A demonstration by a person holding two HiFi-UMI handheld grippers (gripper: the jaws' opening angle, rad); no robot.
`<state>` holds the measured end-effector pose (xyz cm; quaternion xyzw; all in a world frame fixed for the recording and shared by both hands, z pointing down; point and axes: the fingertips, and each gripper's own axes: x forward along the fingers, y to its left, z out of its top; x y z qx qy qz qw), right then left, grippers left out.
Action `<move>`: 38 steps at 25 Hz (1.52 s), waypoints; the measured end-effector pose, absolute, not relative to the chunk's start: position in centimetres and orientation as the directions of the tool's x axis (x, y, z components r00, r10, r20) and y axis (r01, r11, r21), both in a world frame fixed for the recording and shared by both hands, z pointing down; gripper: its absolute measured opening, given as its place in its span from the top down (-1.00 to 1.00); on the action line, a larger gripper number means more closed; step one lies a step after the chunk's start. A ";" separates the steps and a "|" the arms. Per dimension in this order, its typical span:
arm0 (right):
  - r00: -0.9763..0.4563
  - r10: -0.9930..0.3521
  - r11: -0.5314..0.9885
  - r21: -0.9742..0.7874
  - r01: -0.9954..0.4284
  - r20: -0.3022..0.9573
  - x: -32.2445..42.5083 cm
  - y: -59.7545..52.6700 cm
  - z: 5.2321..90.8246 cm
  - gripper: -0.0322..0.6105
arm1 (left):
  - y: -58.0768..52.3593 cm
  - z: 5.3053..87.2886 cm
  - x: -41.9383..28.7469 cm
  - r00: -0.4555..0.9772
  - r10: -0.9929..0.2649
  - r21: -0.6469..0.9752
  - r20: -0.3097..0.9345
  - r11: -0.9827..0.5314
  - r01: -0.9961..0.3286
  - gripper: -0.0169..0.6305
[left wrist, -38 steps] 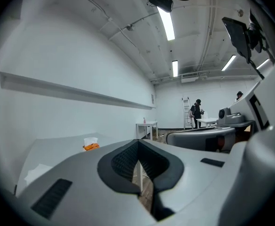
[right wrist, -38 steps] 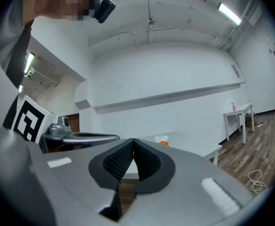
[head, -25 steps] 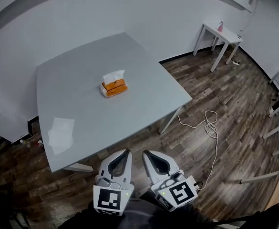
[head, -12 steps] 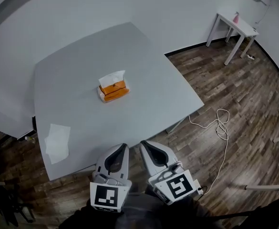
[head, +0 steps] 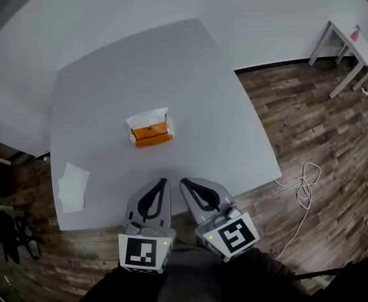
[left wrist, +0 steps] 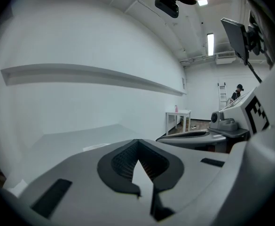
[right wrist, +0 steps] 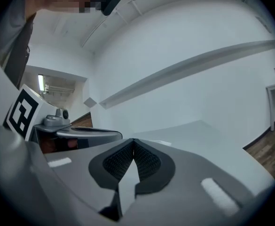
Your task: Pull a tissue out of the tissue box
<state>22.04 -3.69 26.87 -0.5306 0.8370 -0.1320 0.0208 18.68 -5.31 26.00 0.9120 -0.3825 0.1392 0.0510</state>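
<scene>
An orange tissue box (head: 150,133) sits mid-table on the grey table (head: 215,106), with a white tissue (head: 148,117) sticking up from its top. My left gripper (head: 163,181) and right gripper (head: 184,182) hang side by side at the table's near edge, well short of the box. Both are shut with nothing between the jaws. In the left gripper view the left gripper (left wrist: 136,141) has its pads meeting at the tips. The right gripper (right wrist: 133,140) shows the same in the right gripper view. A loose white tissue (head: 73,186) lies flat near the table's front left corner.
A small white side table (head: 349,41) with a pink bottle (head: 355,34) stands far right by the wall. A white cable (head: 302,192) curls on the wooden floor to the right of the table. Dark clutter (head: 11,239) sits on the floor at the left.
The head view has come closer over the table. The box now lies nearer the grippers, and the gripper tips reach the table's near edge. Both grippers stay shut.
</scene>
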 end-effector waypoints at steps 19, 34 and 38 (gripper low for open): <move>-0.618 -0.775 0.594 -0.177 -0.784 0.132 19.1 -17.7 27.6 0.89 | -18.3 28.5 16.1 0.529 -0.794 0.086 0.301 -0.530 -0.844 0.95; -0.704 -0.662 0.731 0.014 -0.682 0.258 17.1 -29.9 33.1 0.64 | -27.5 39.6 15.1 0.556 -0.690 0.253 0.463 -0.498 -0.829 0.95; -0.731 -0.614 0.775 0.051 -0.630 0.298 16.7 -31.3 35.0 0.58 | -28.7 41.2 14.7 0.553 -0.675 0.236 0.489 -0.507 -0.829 0.95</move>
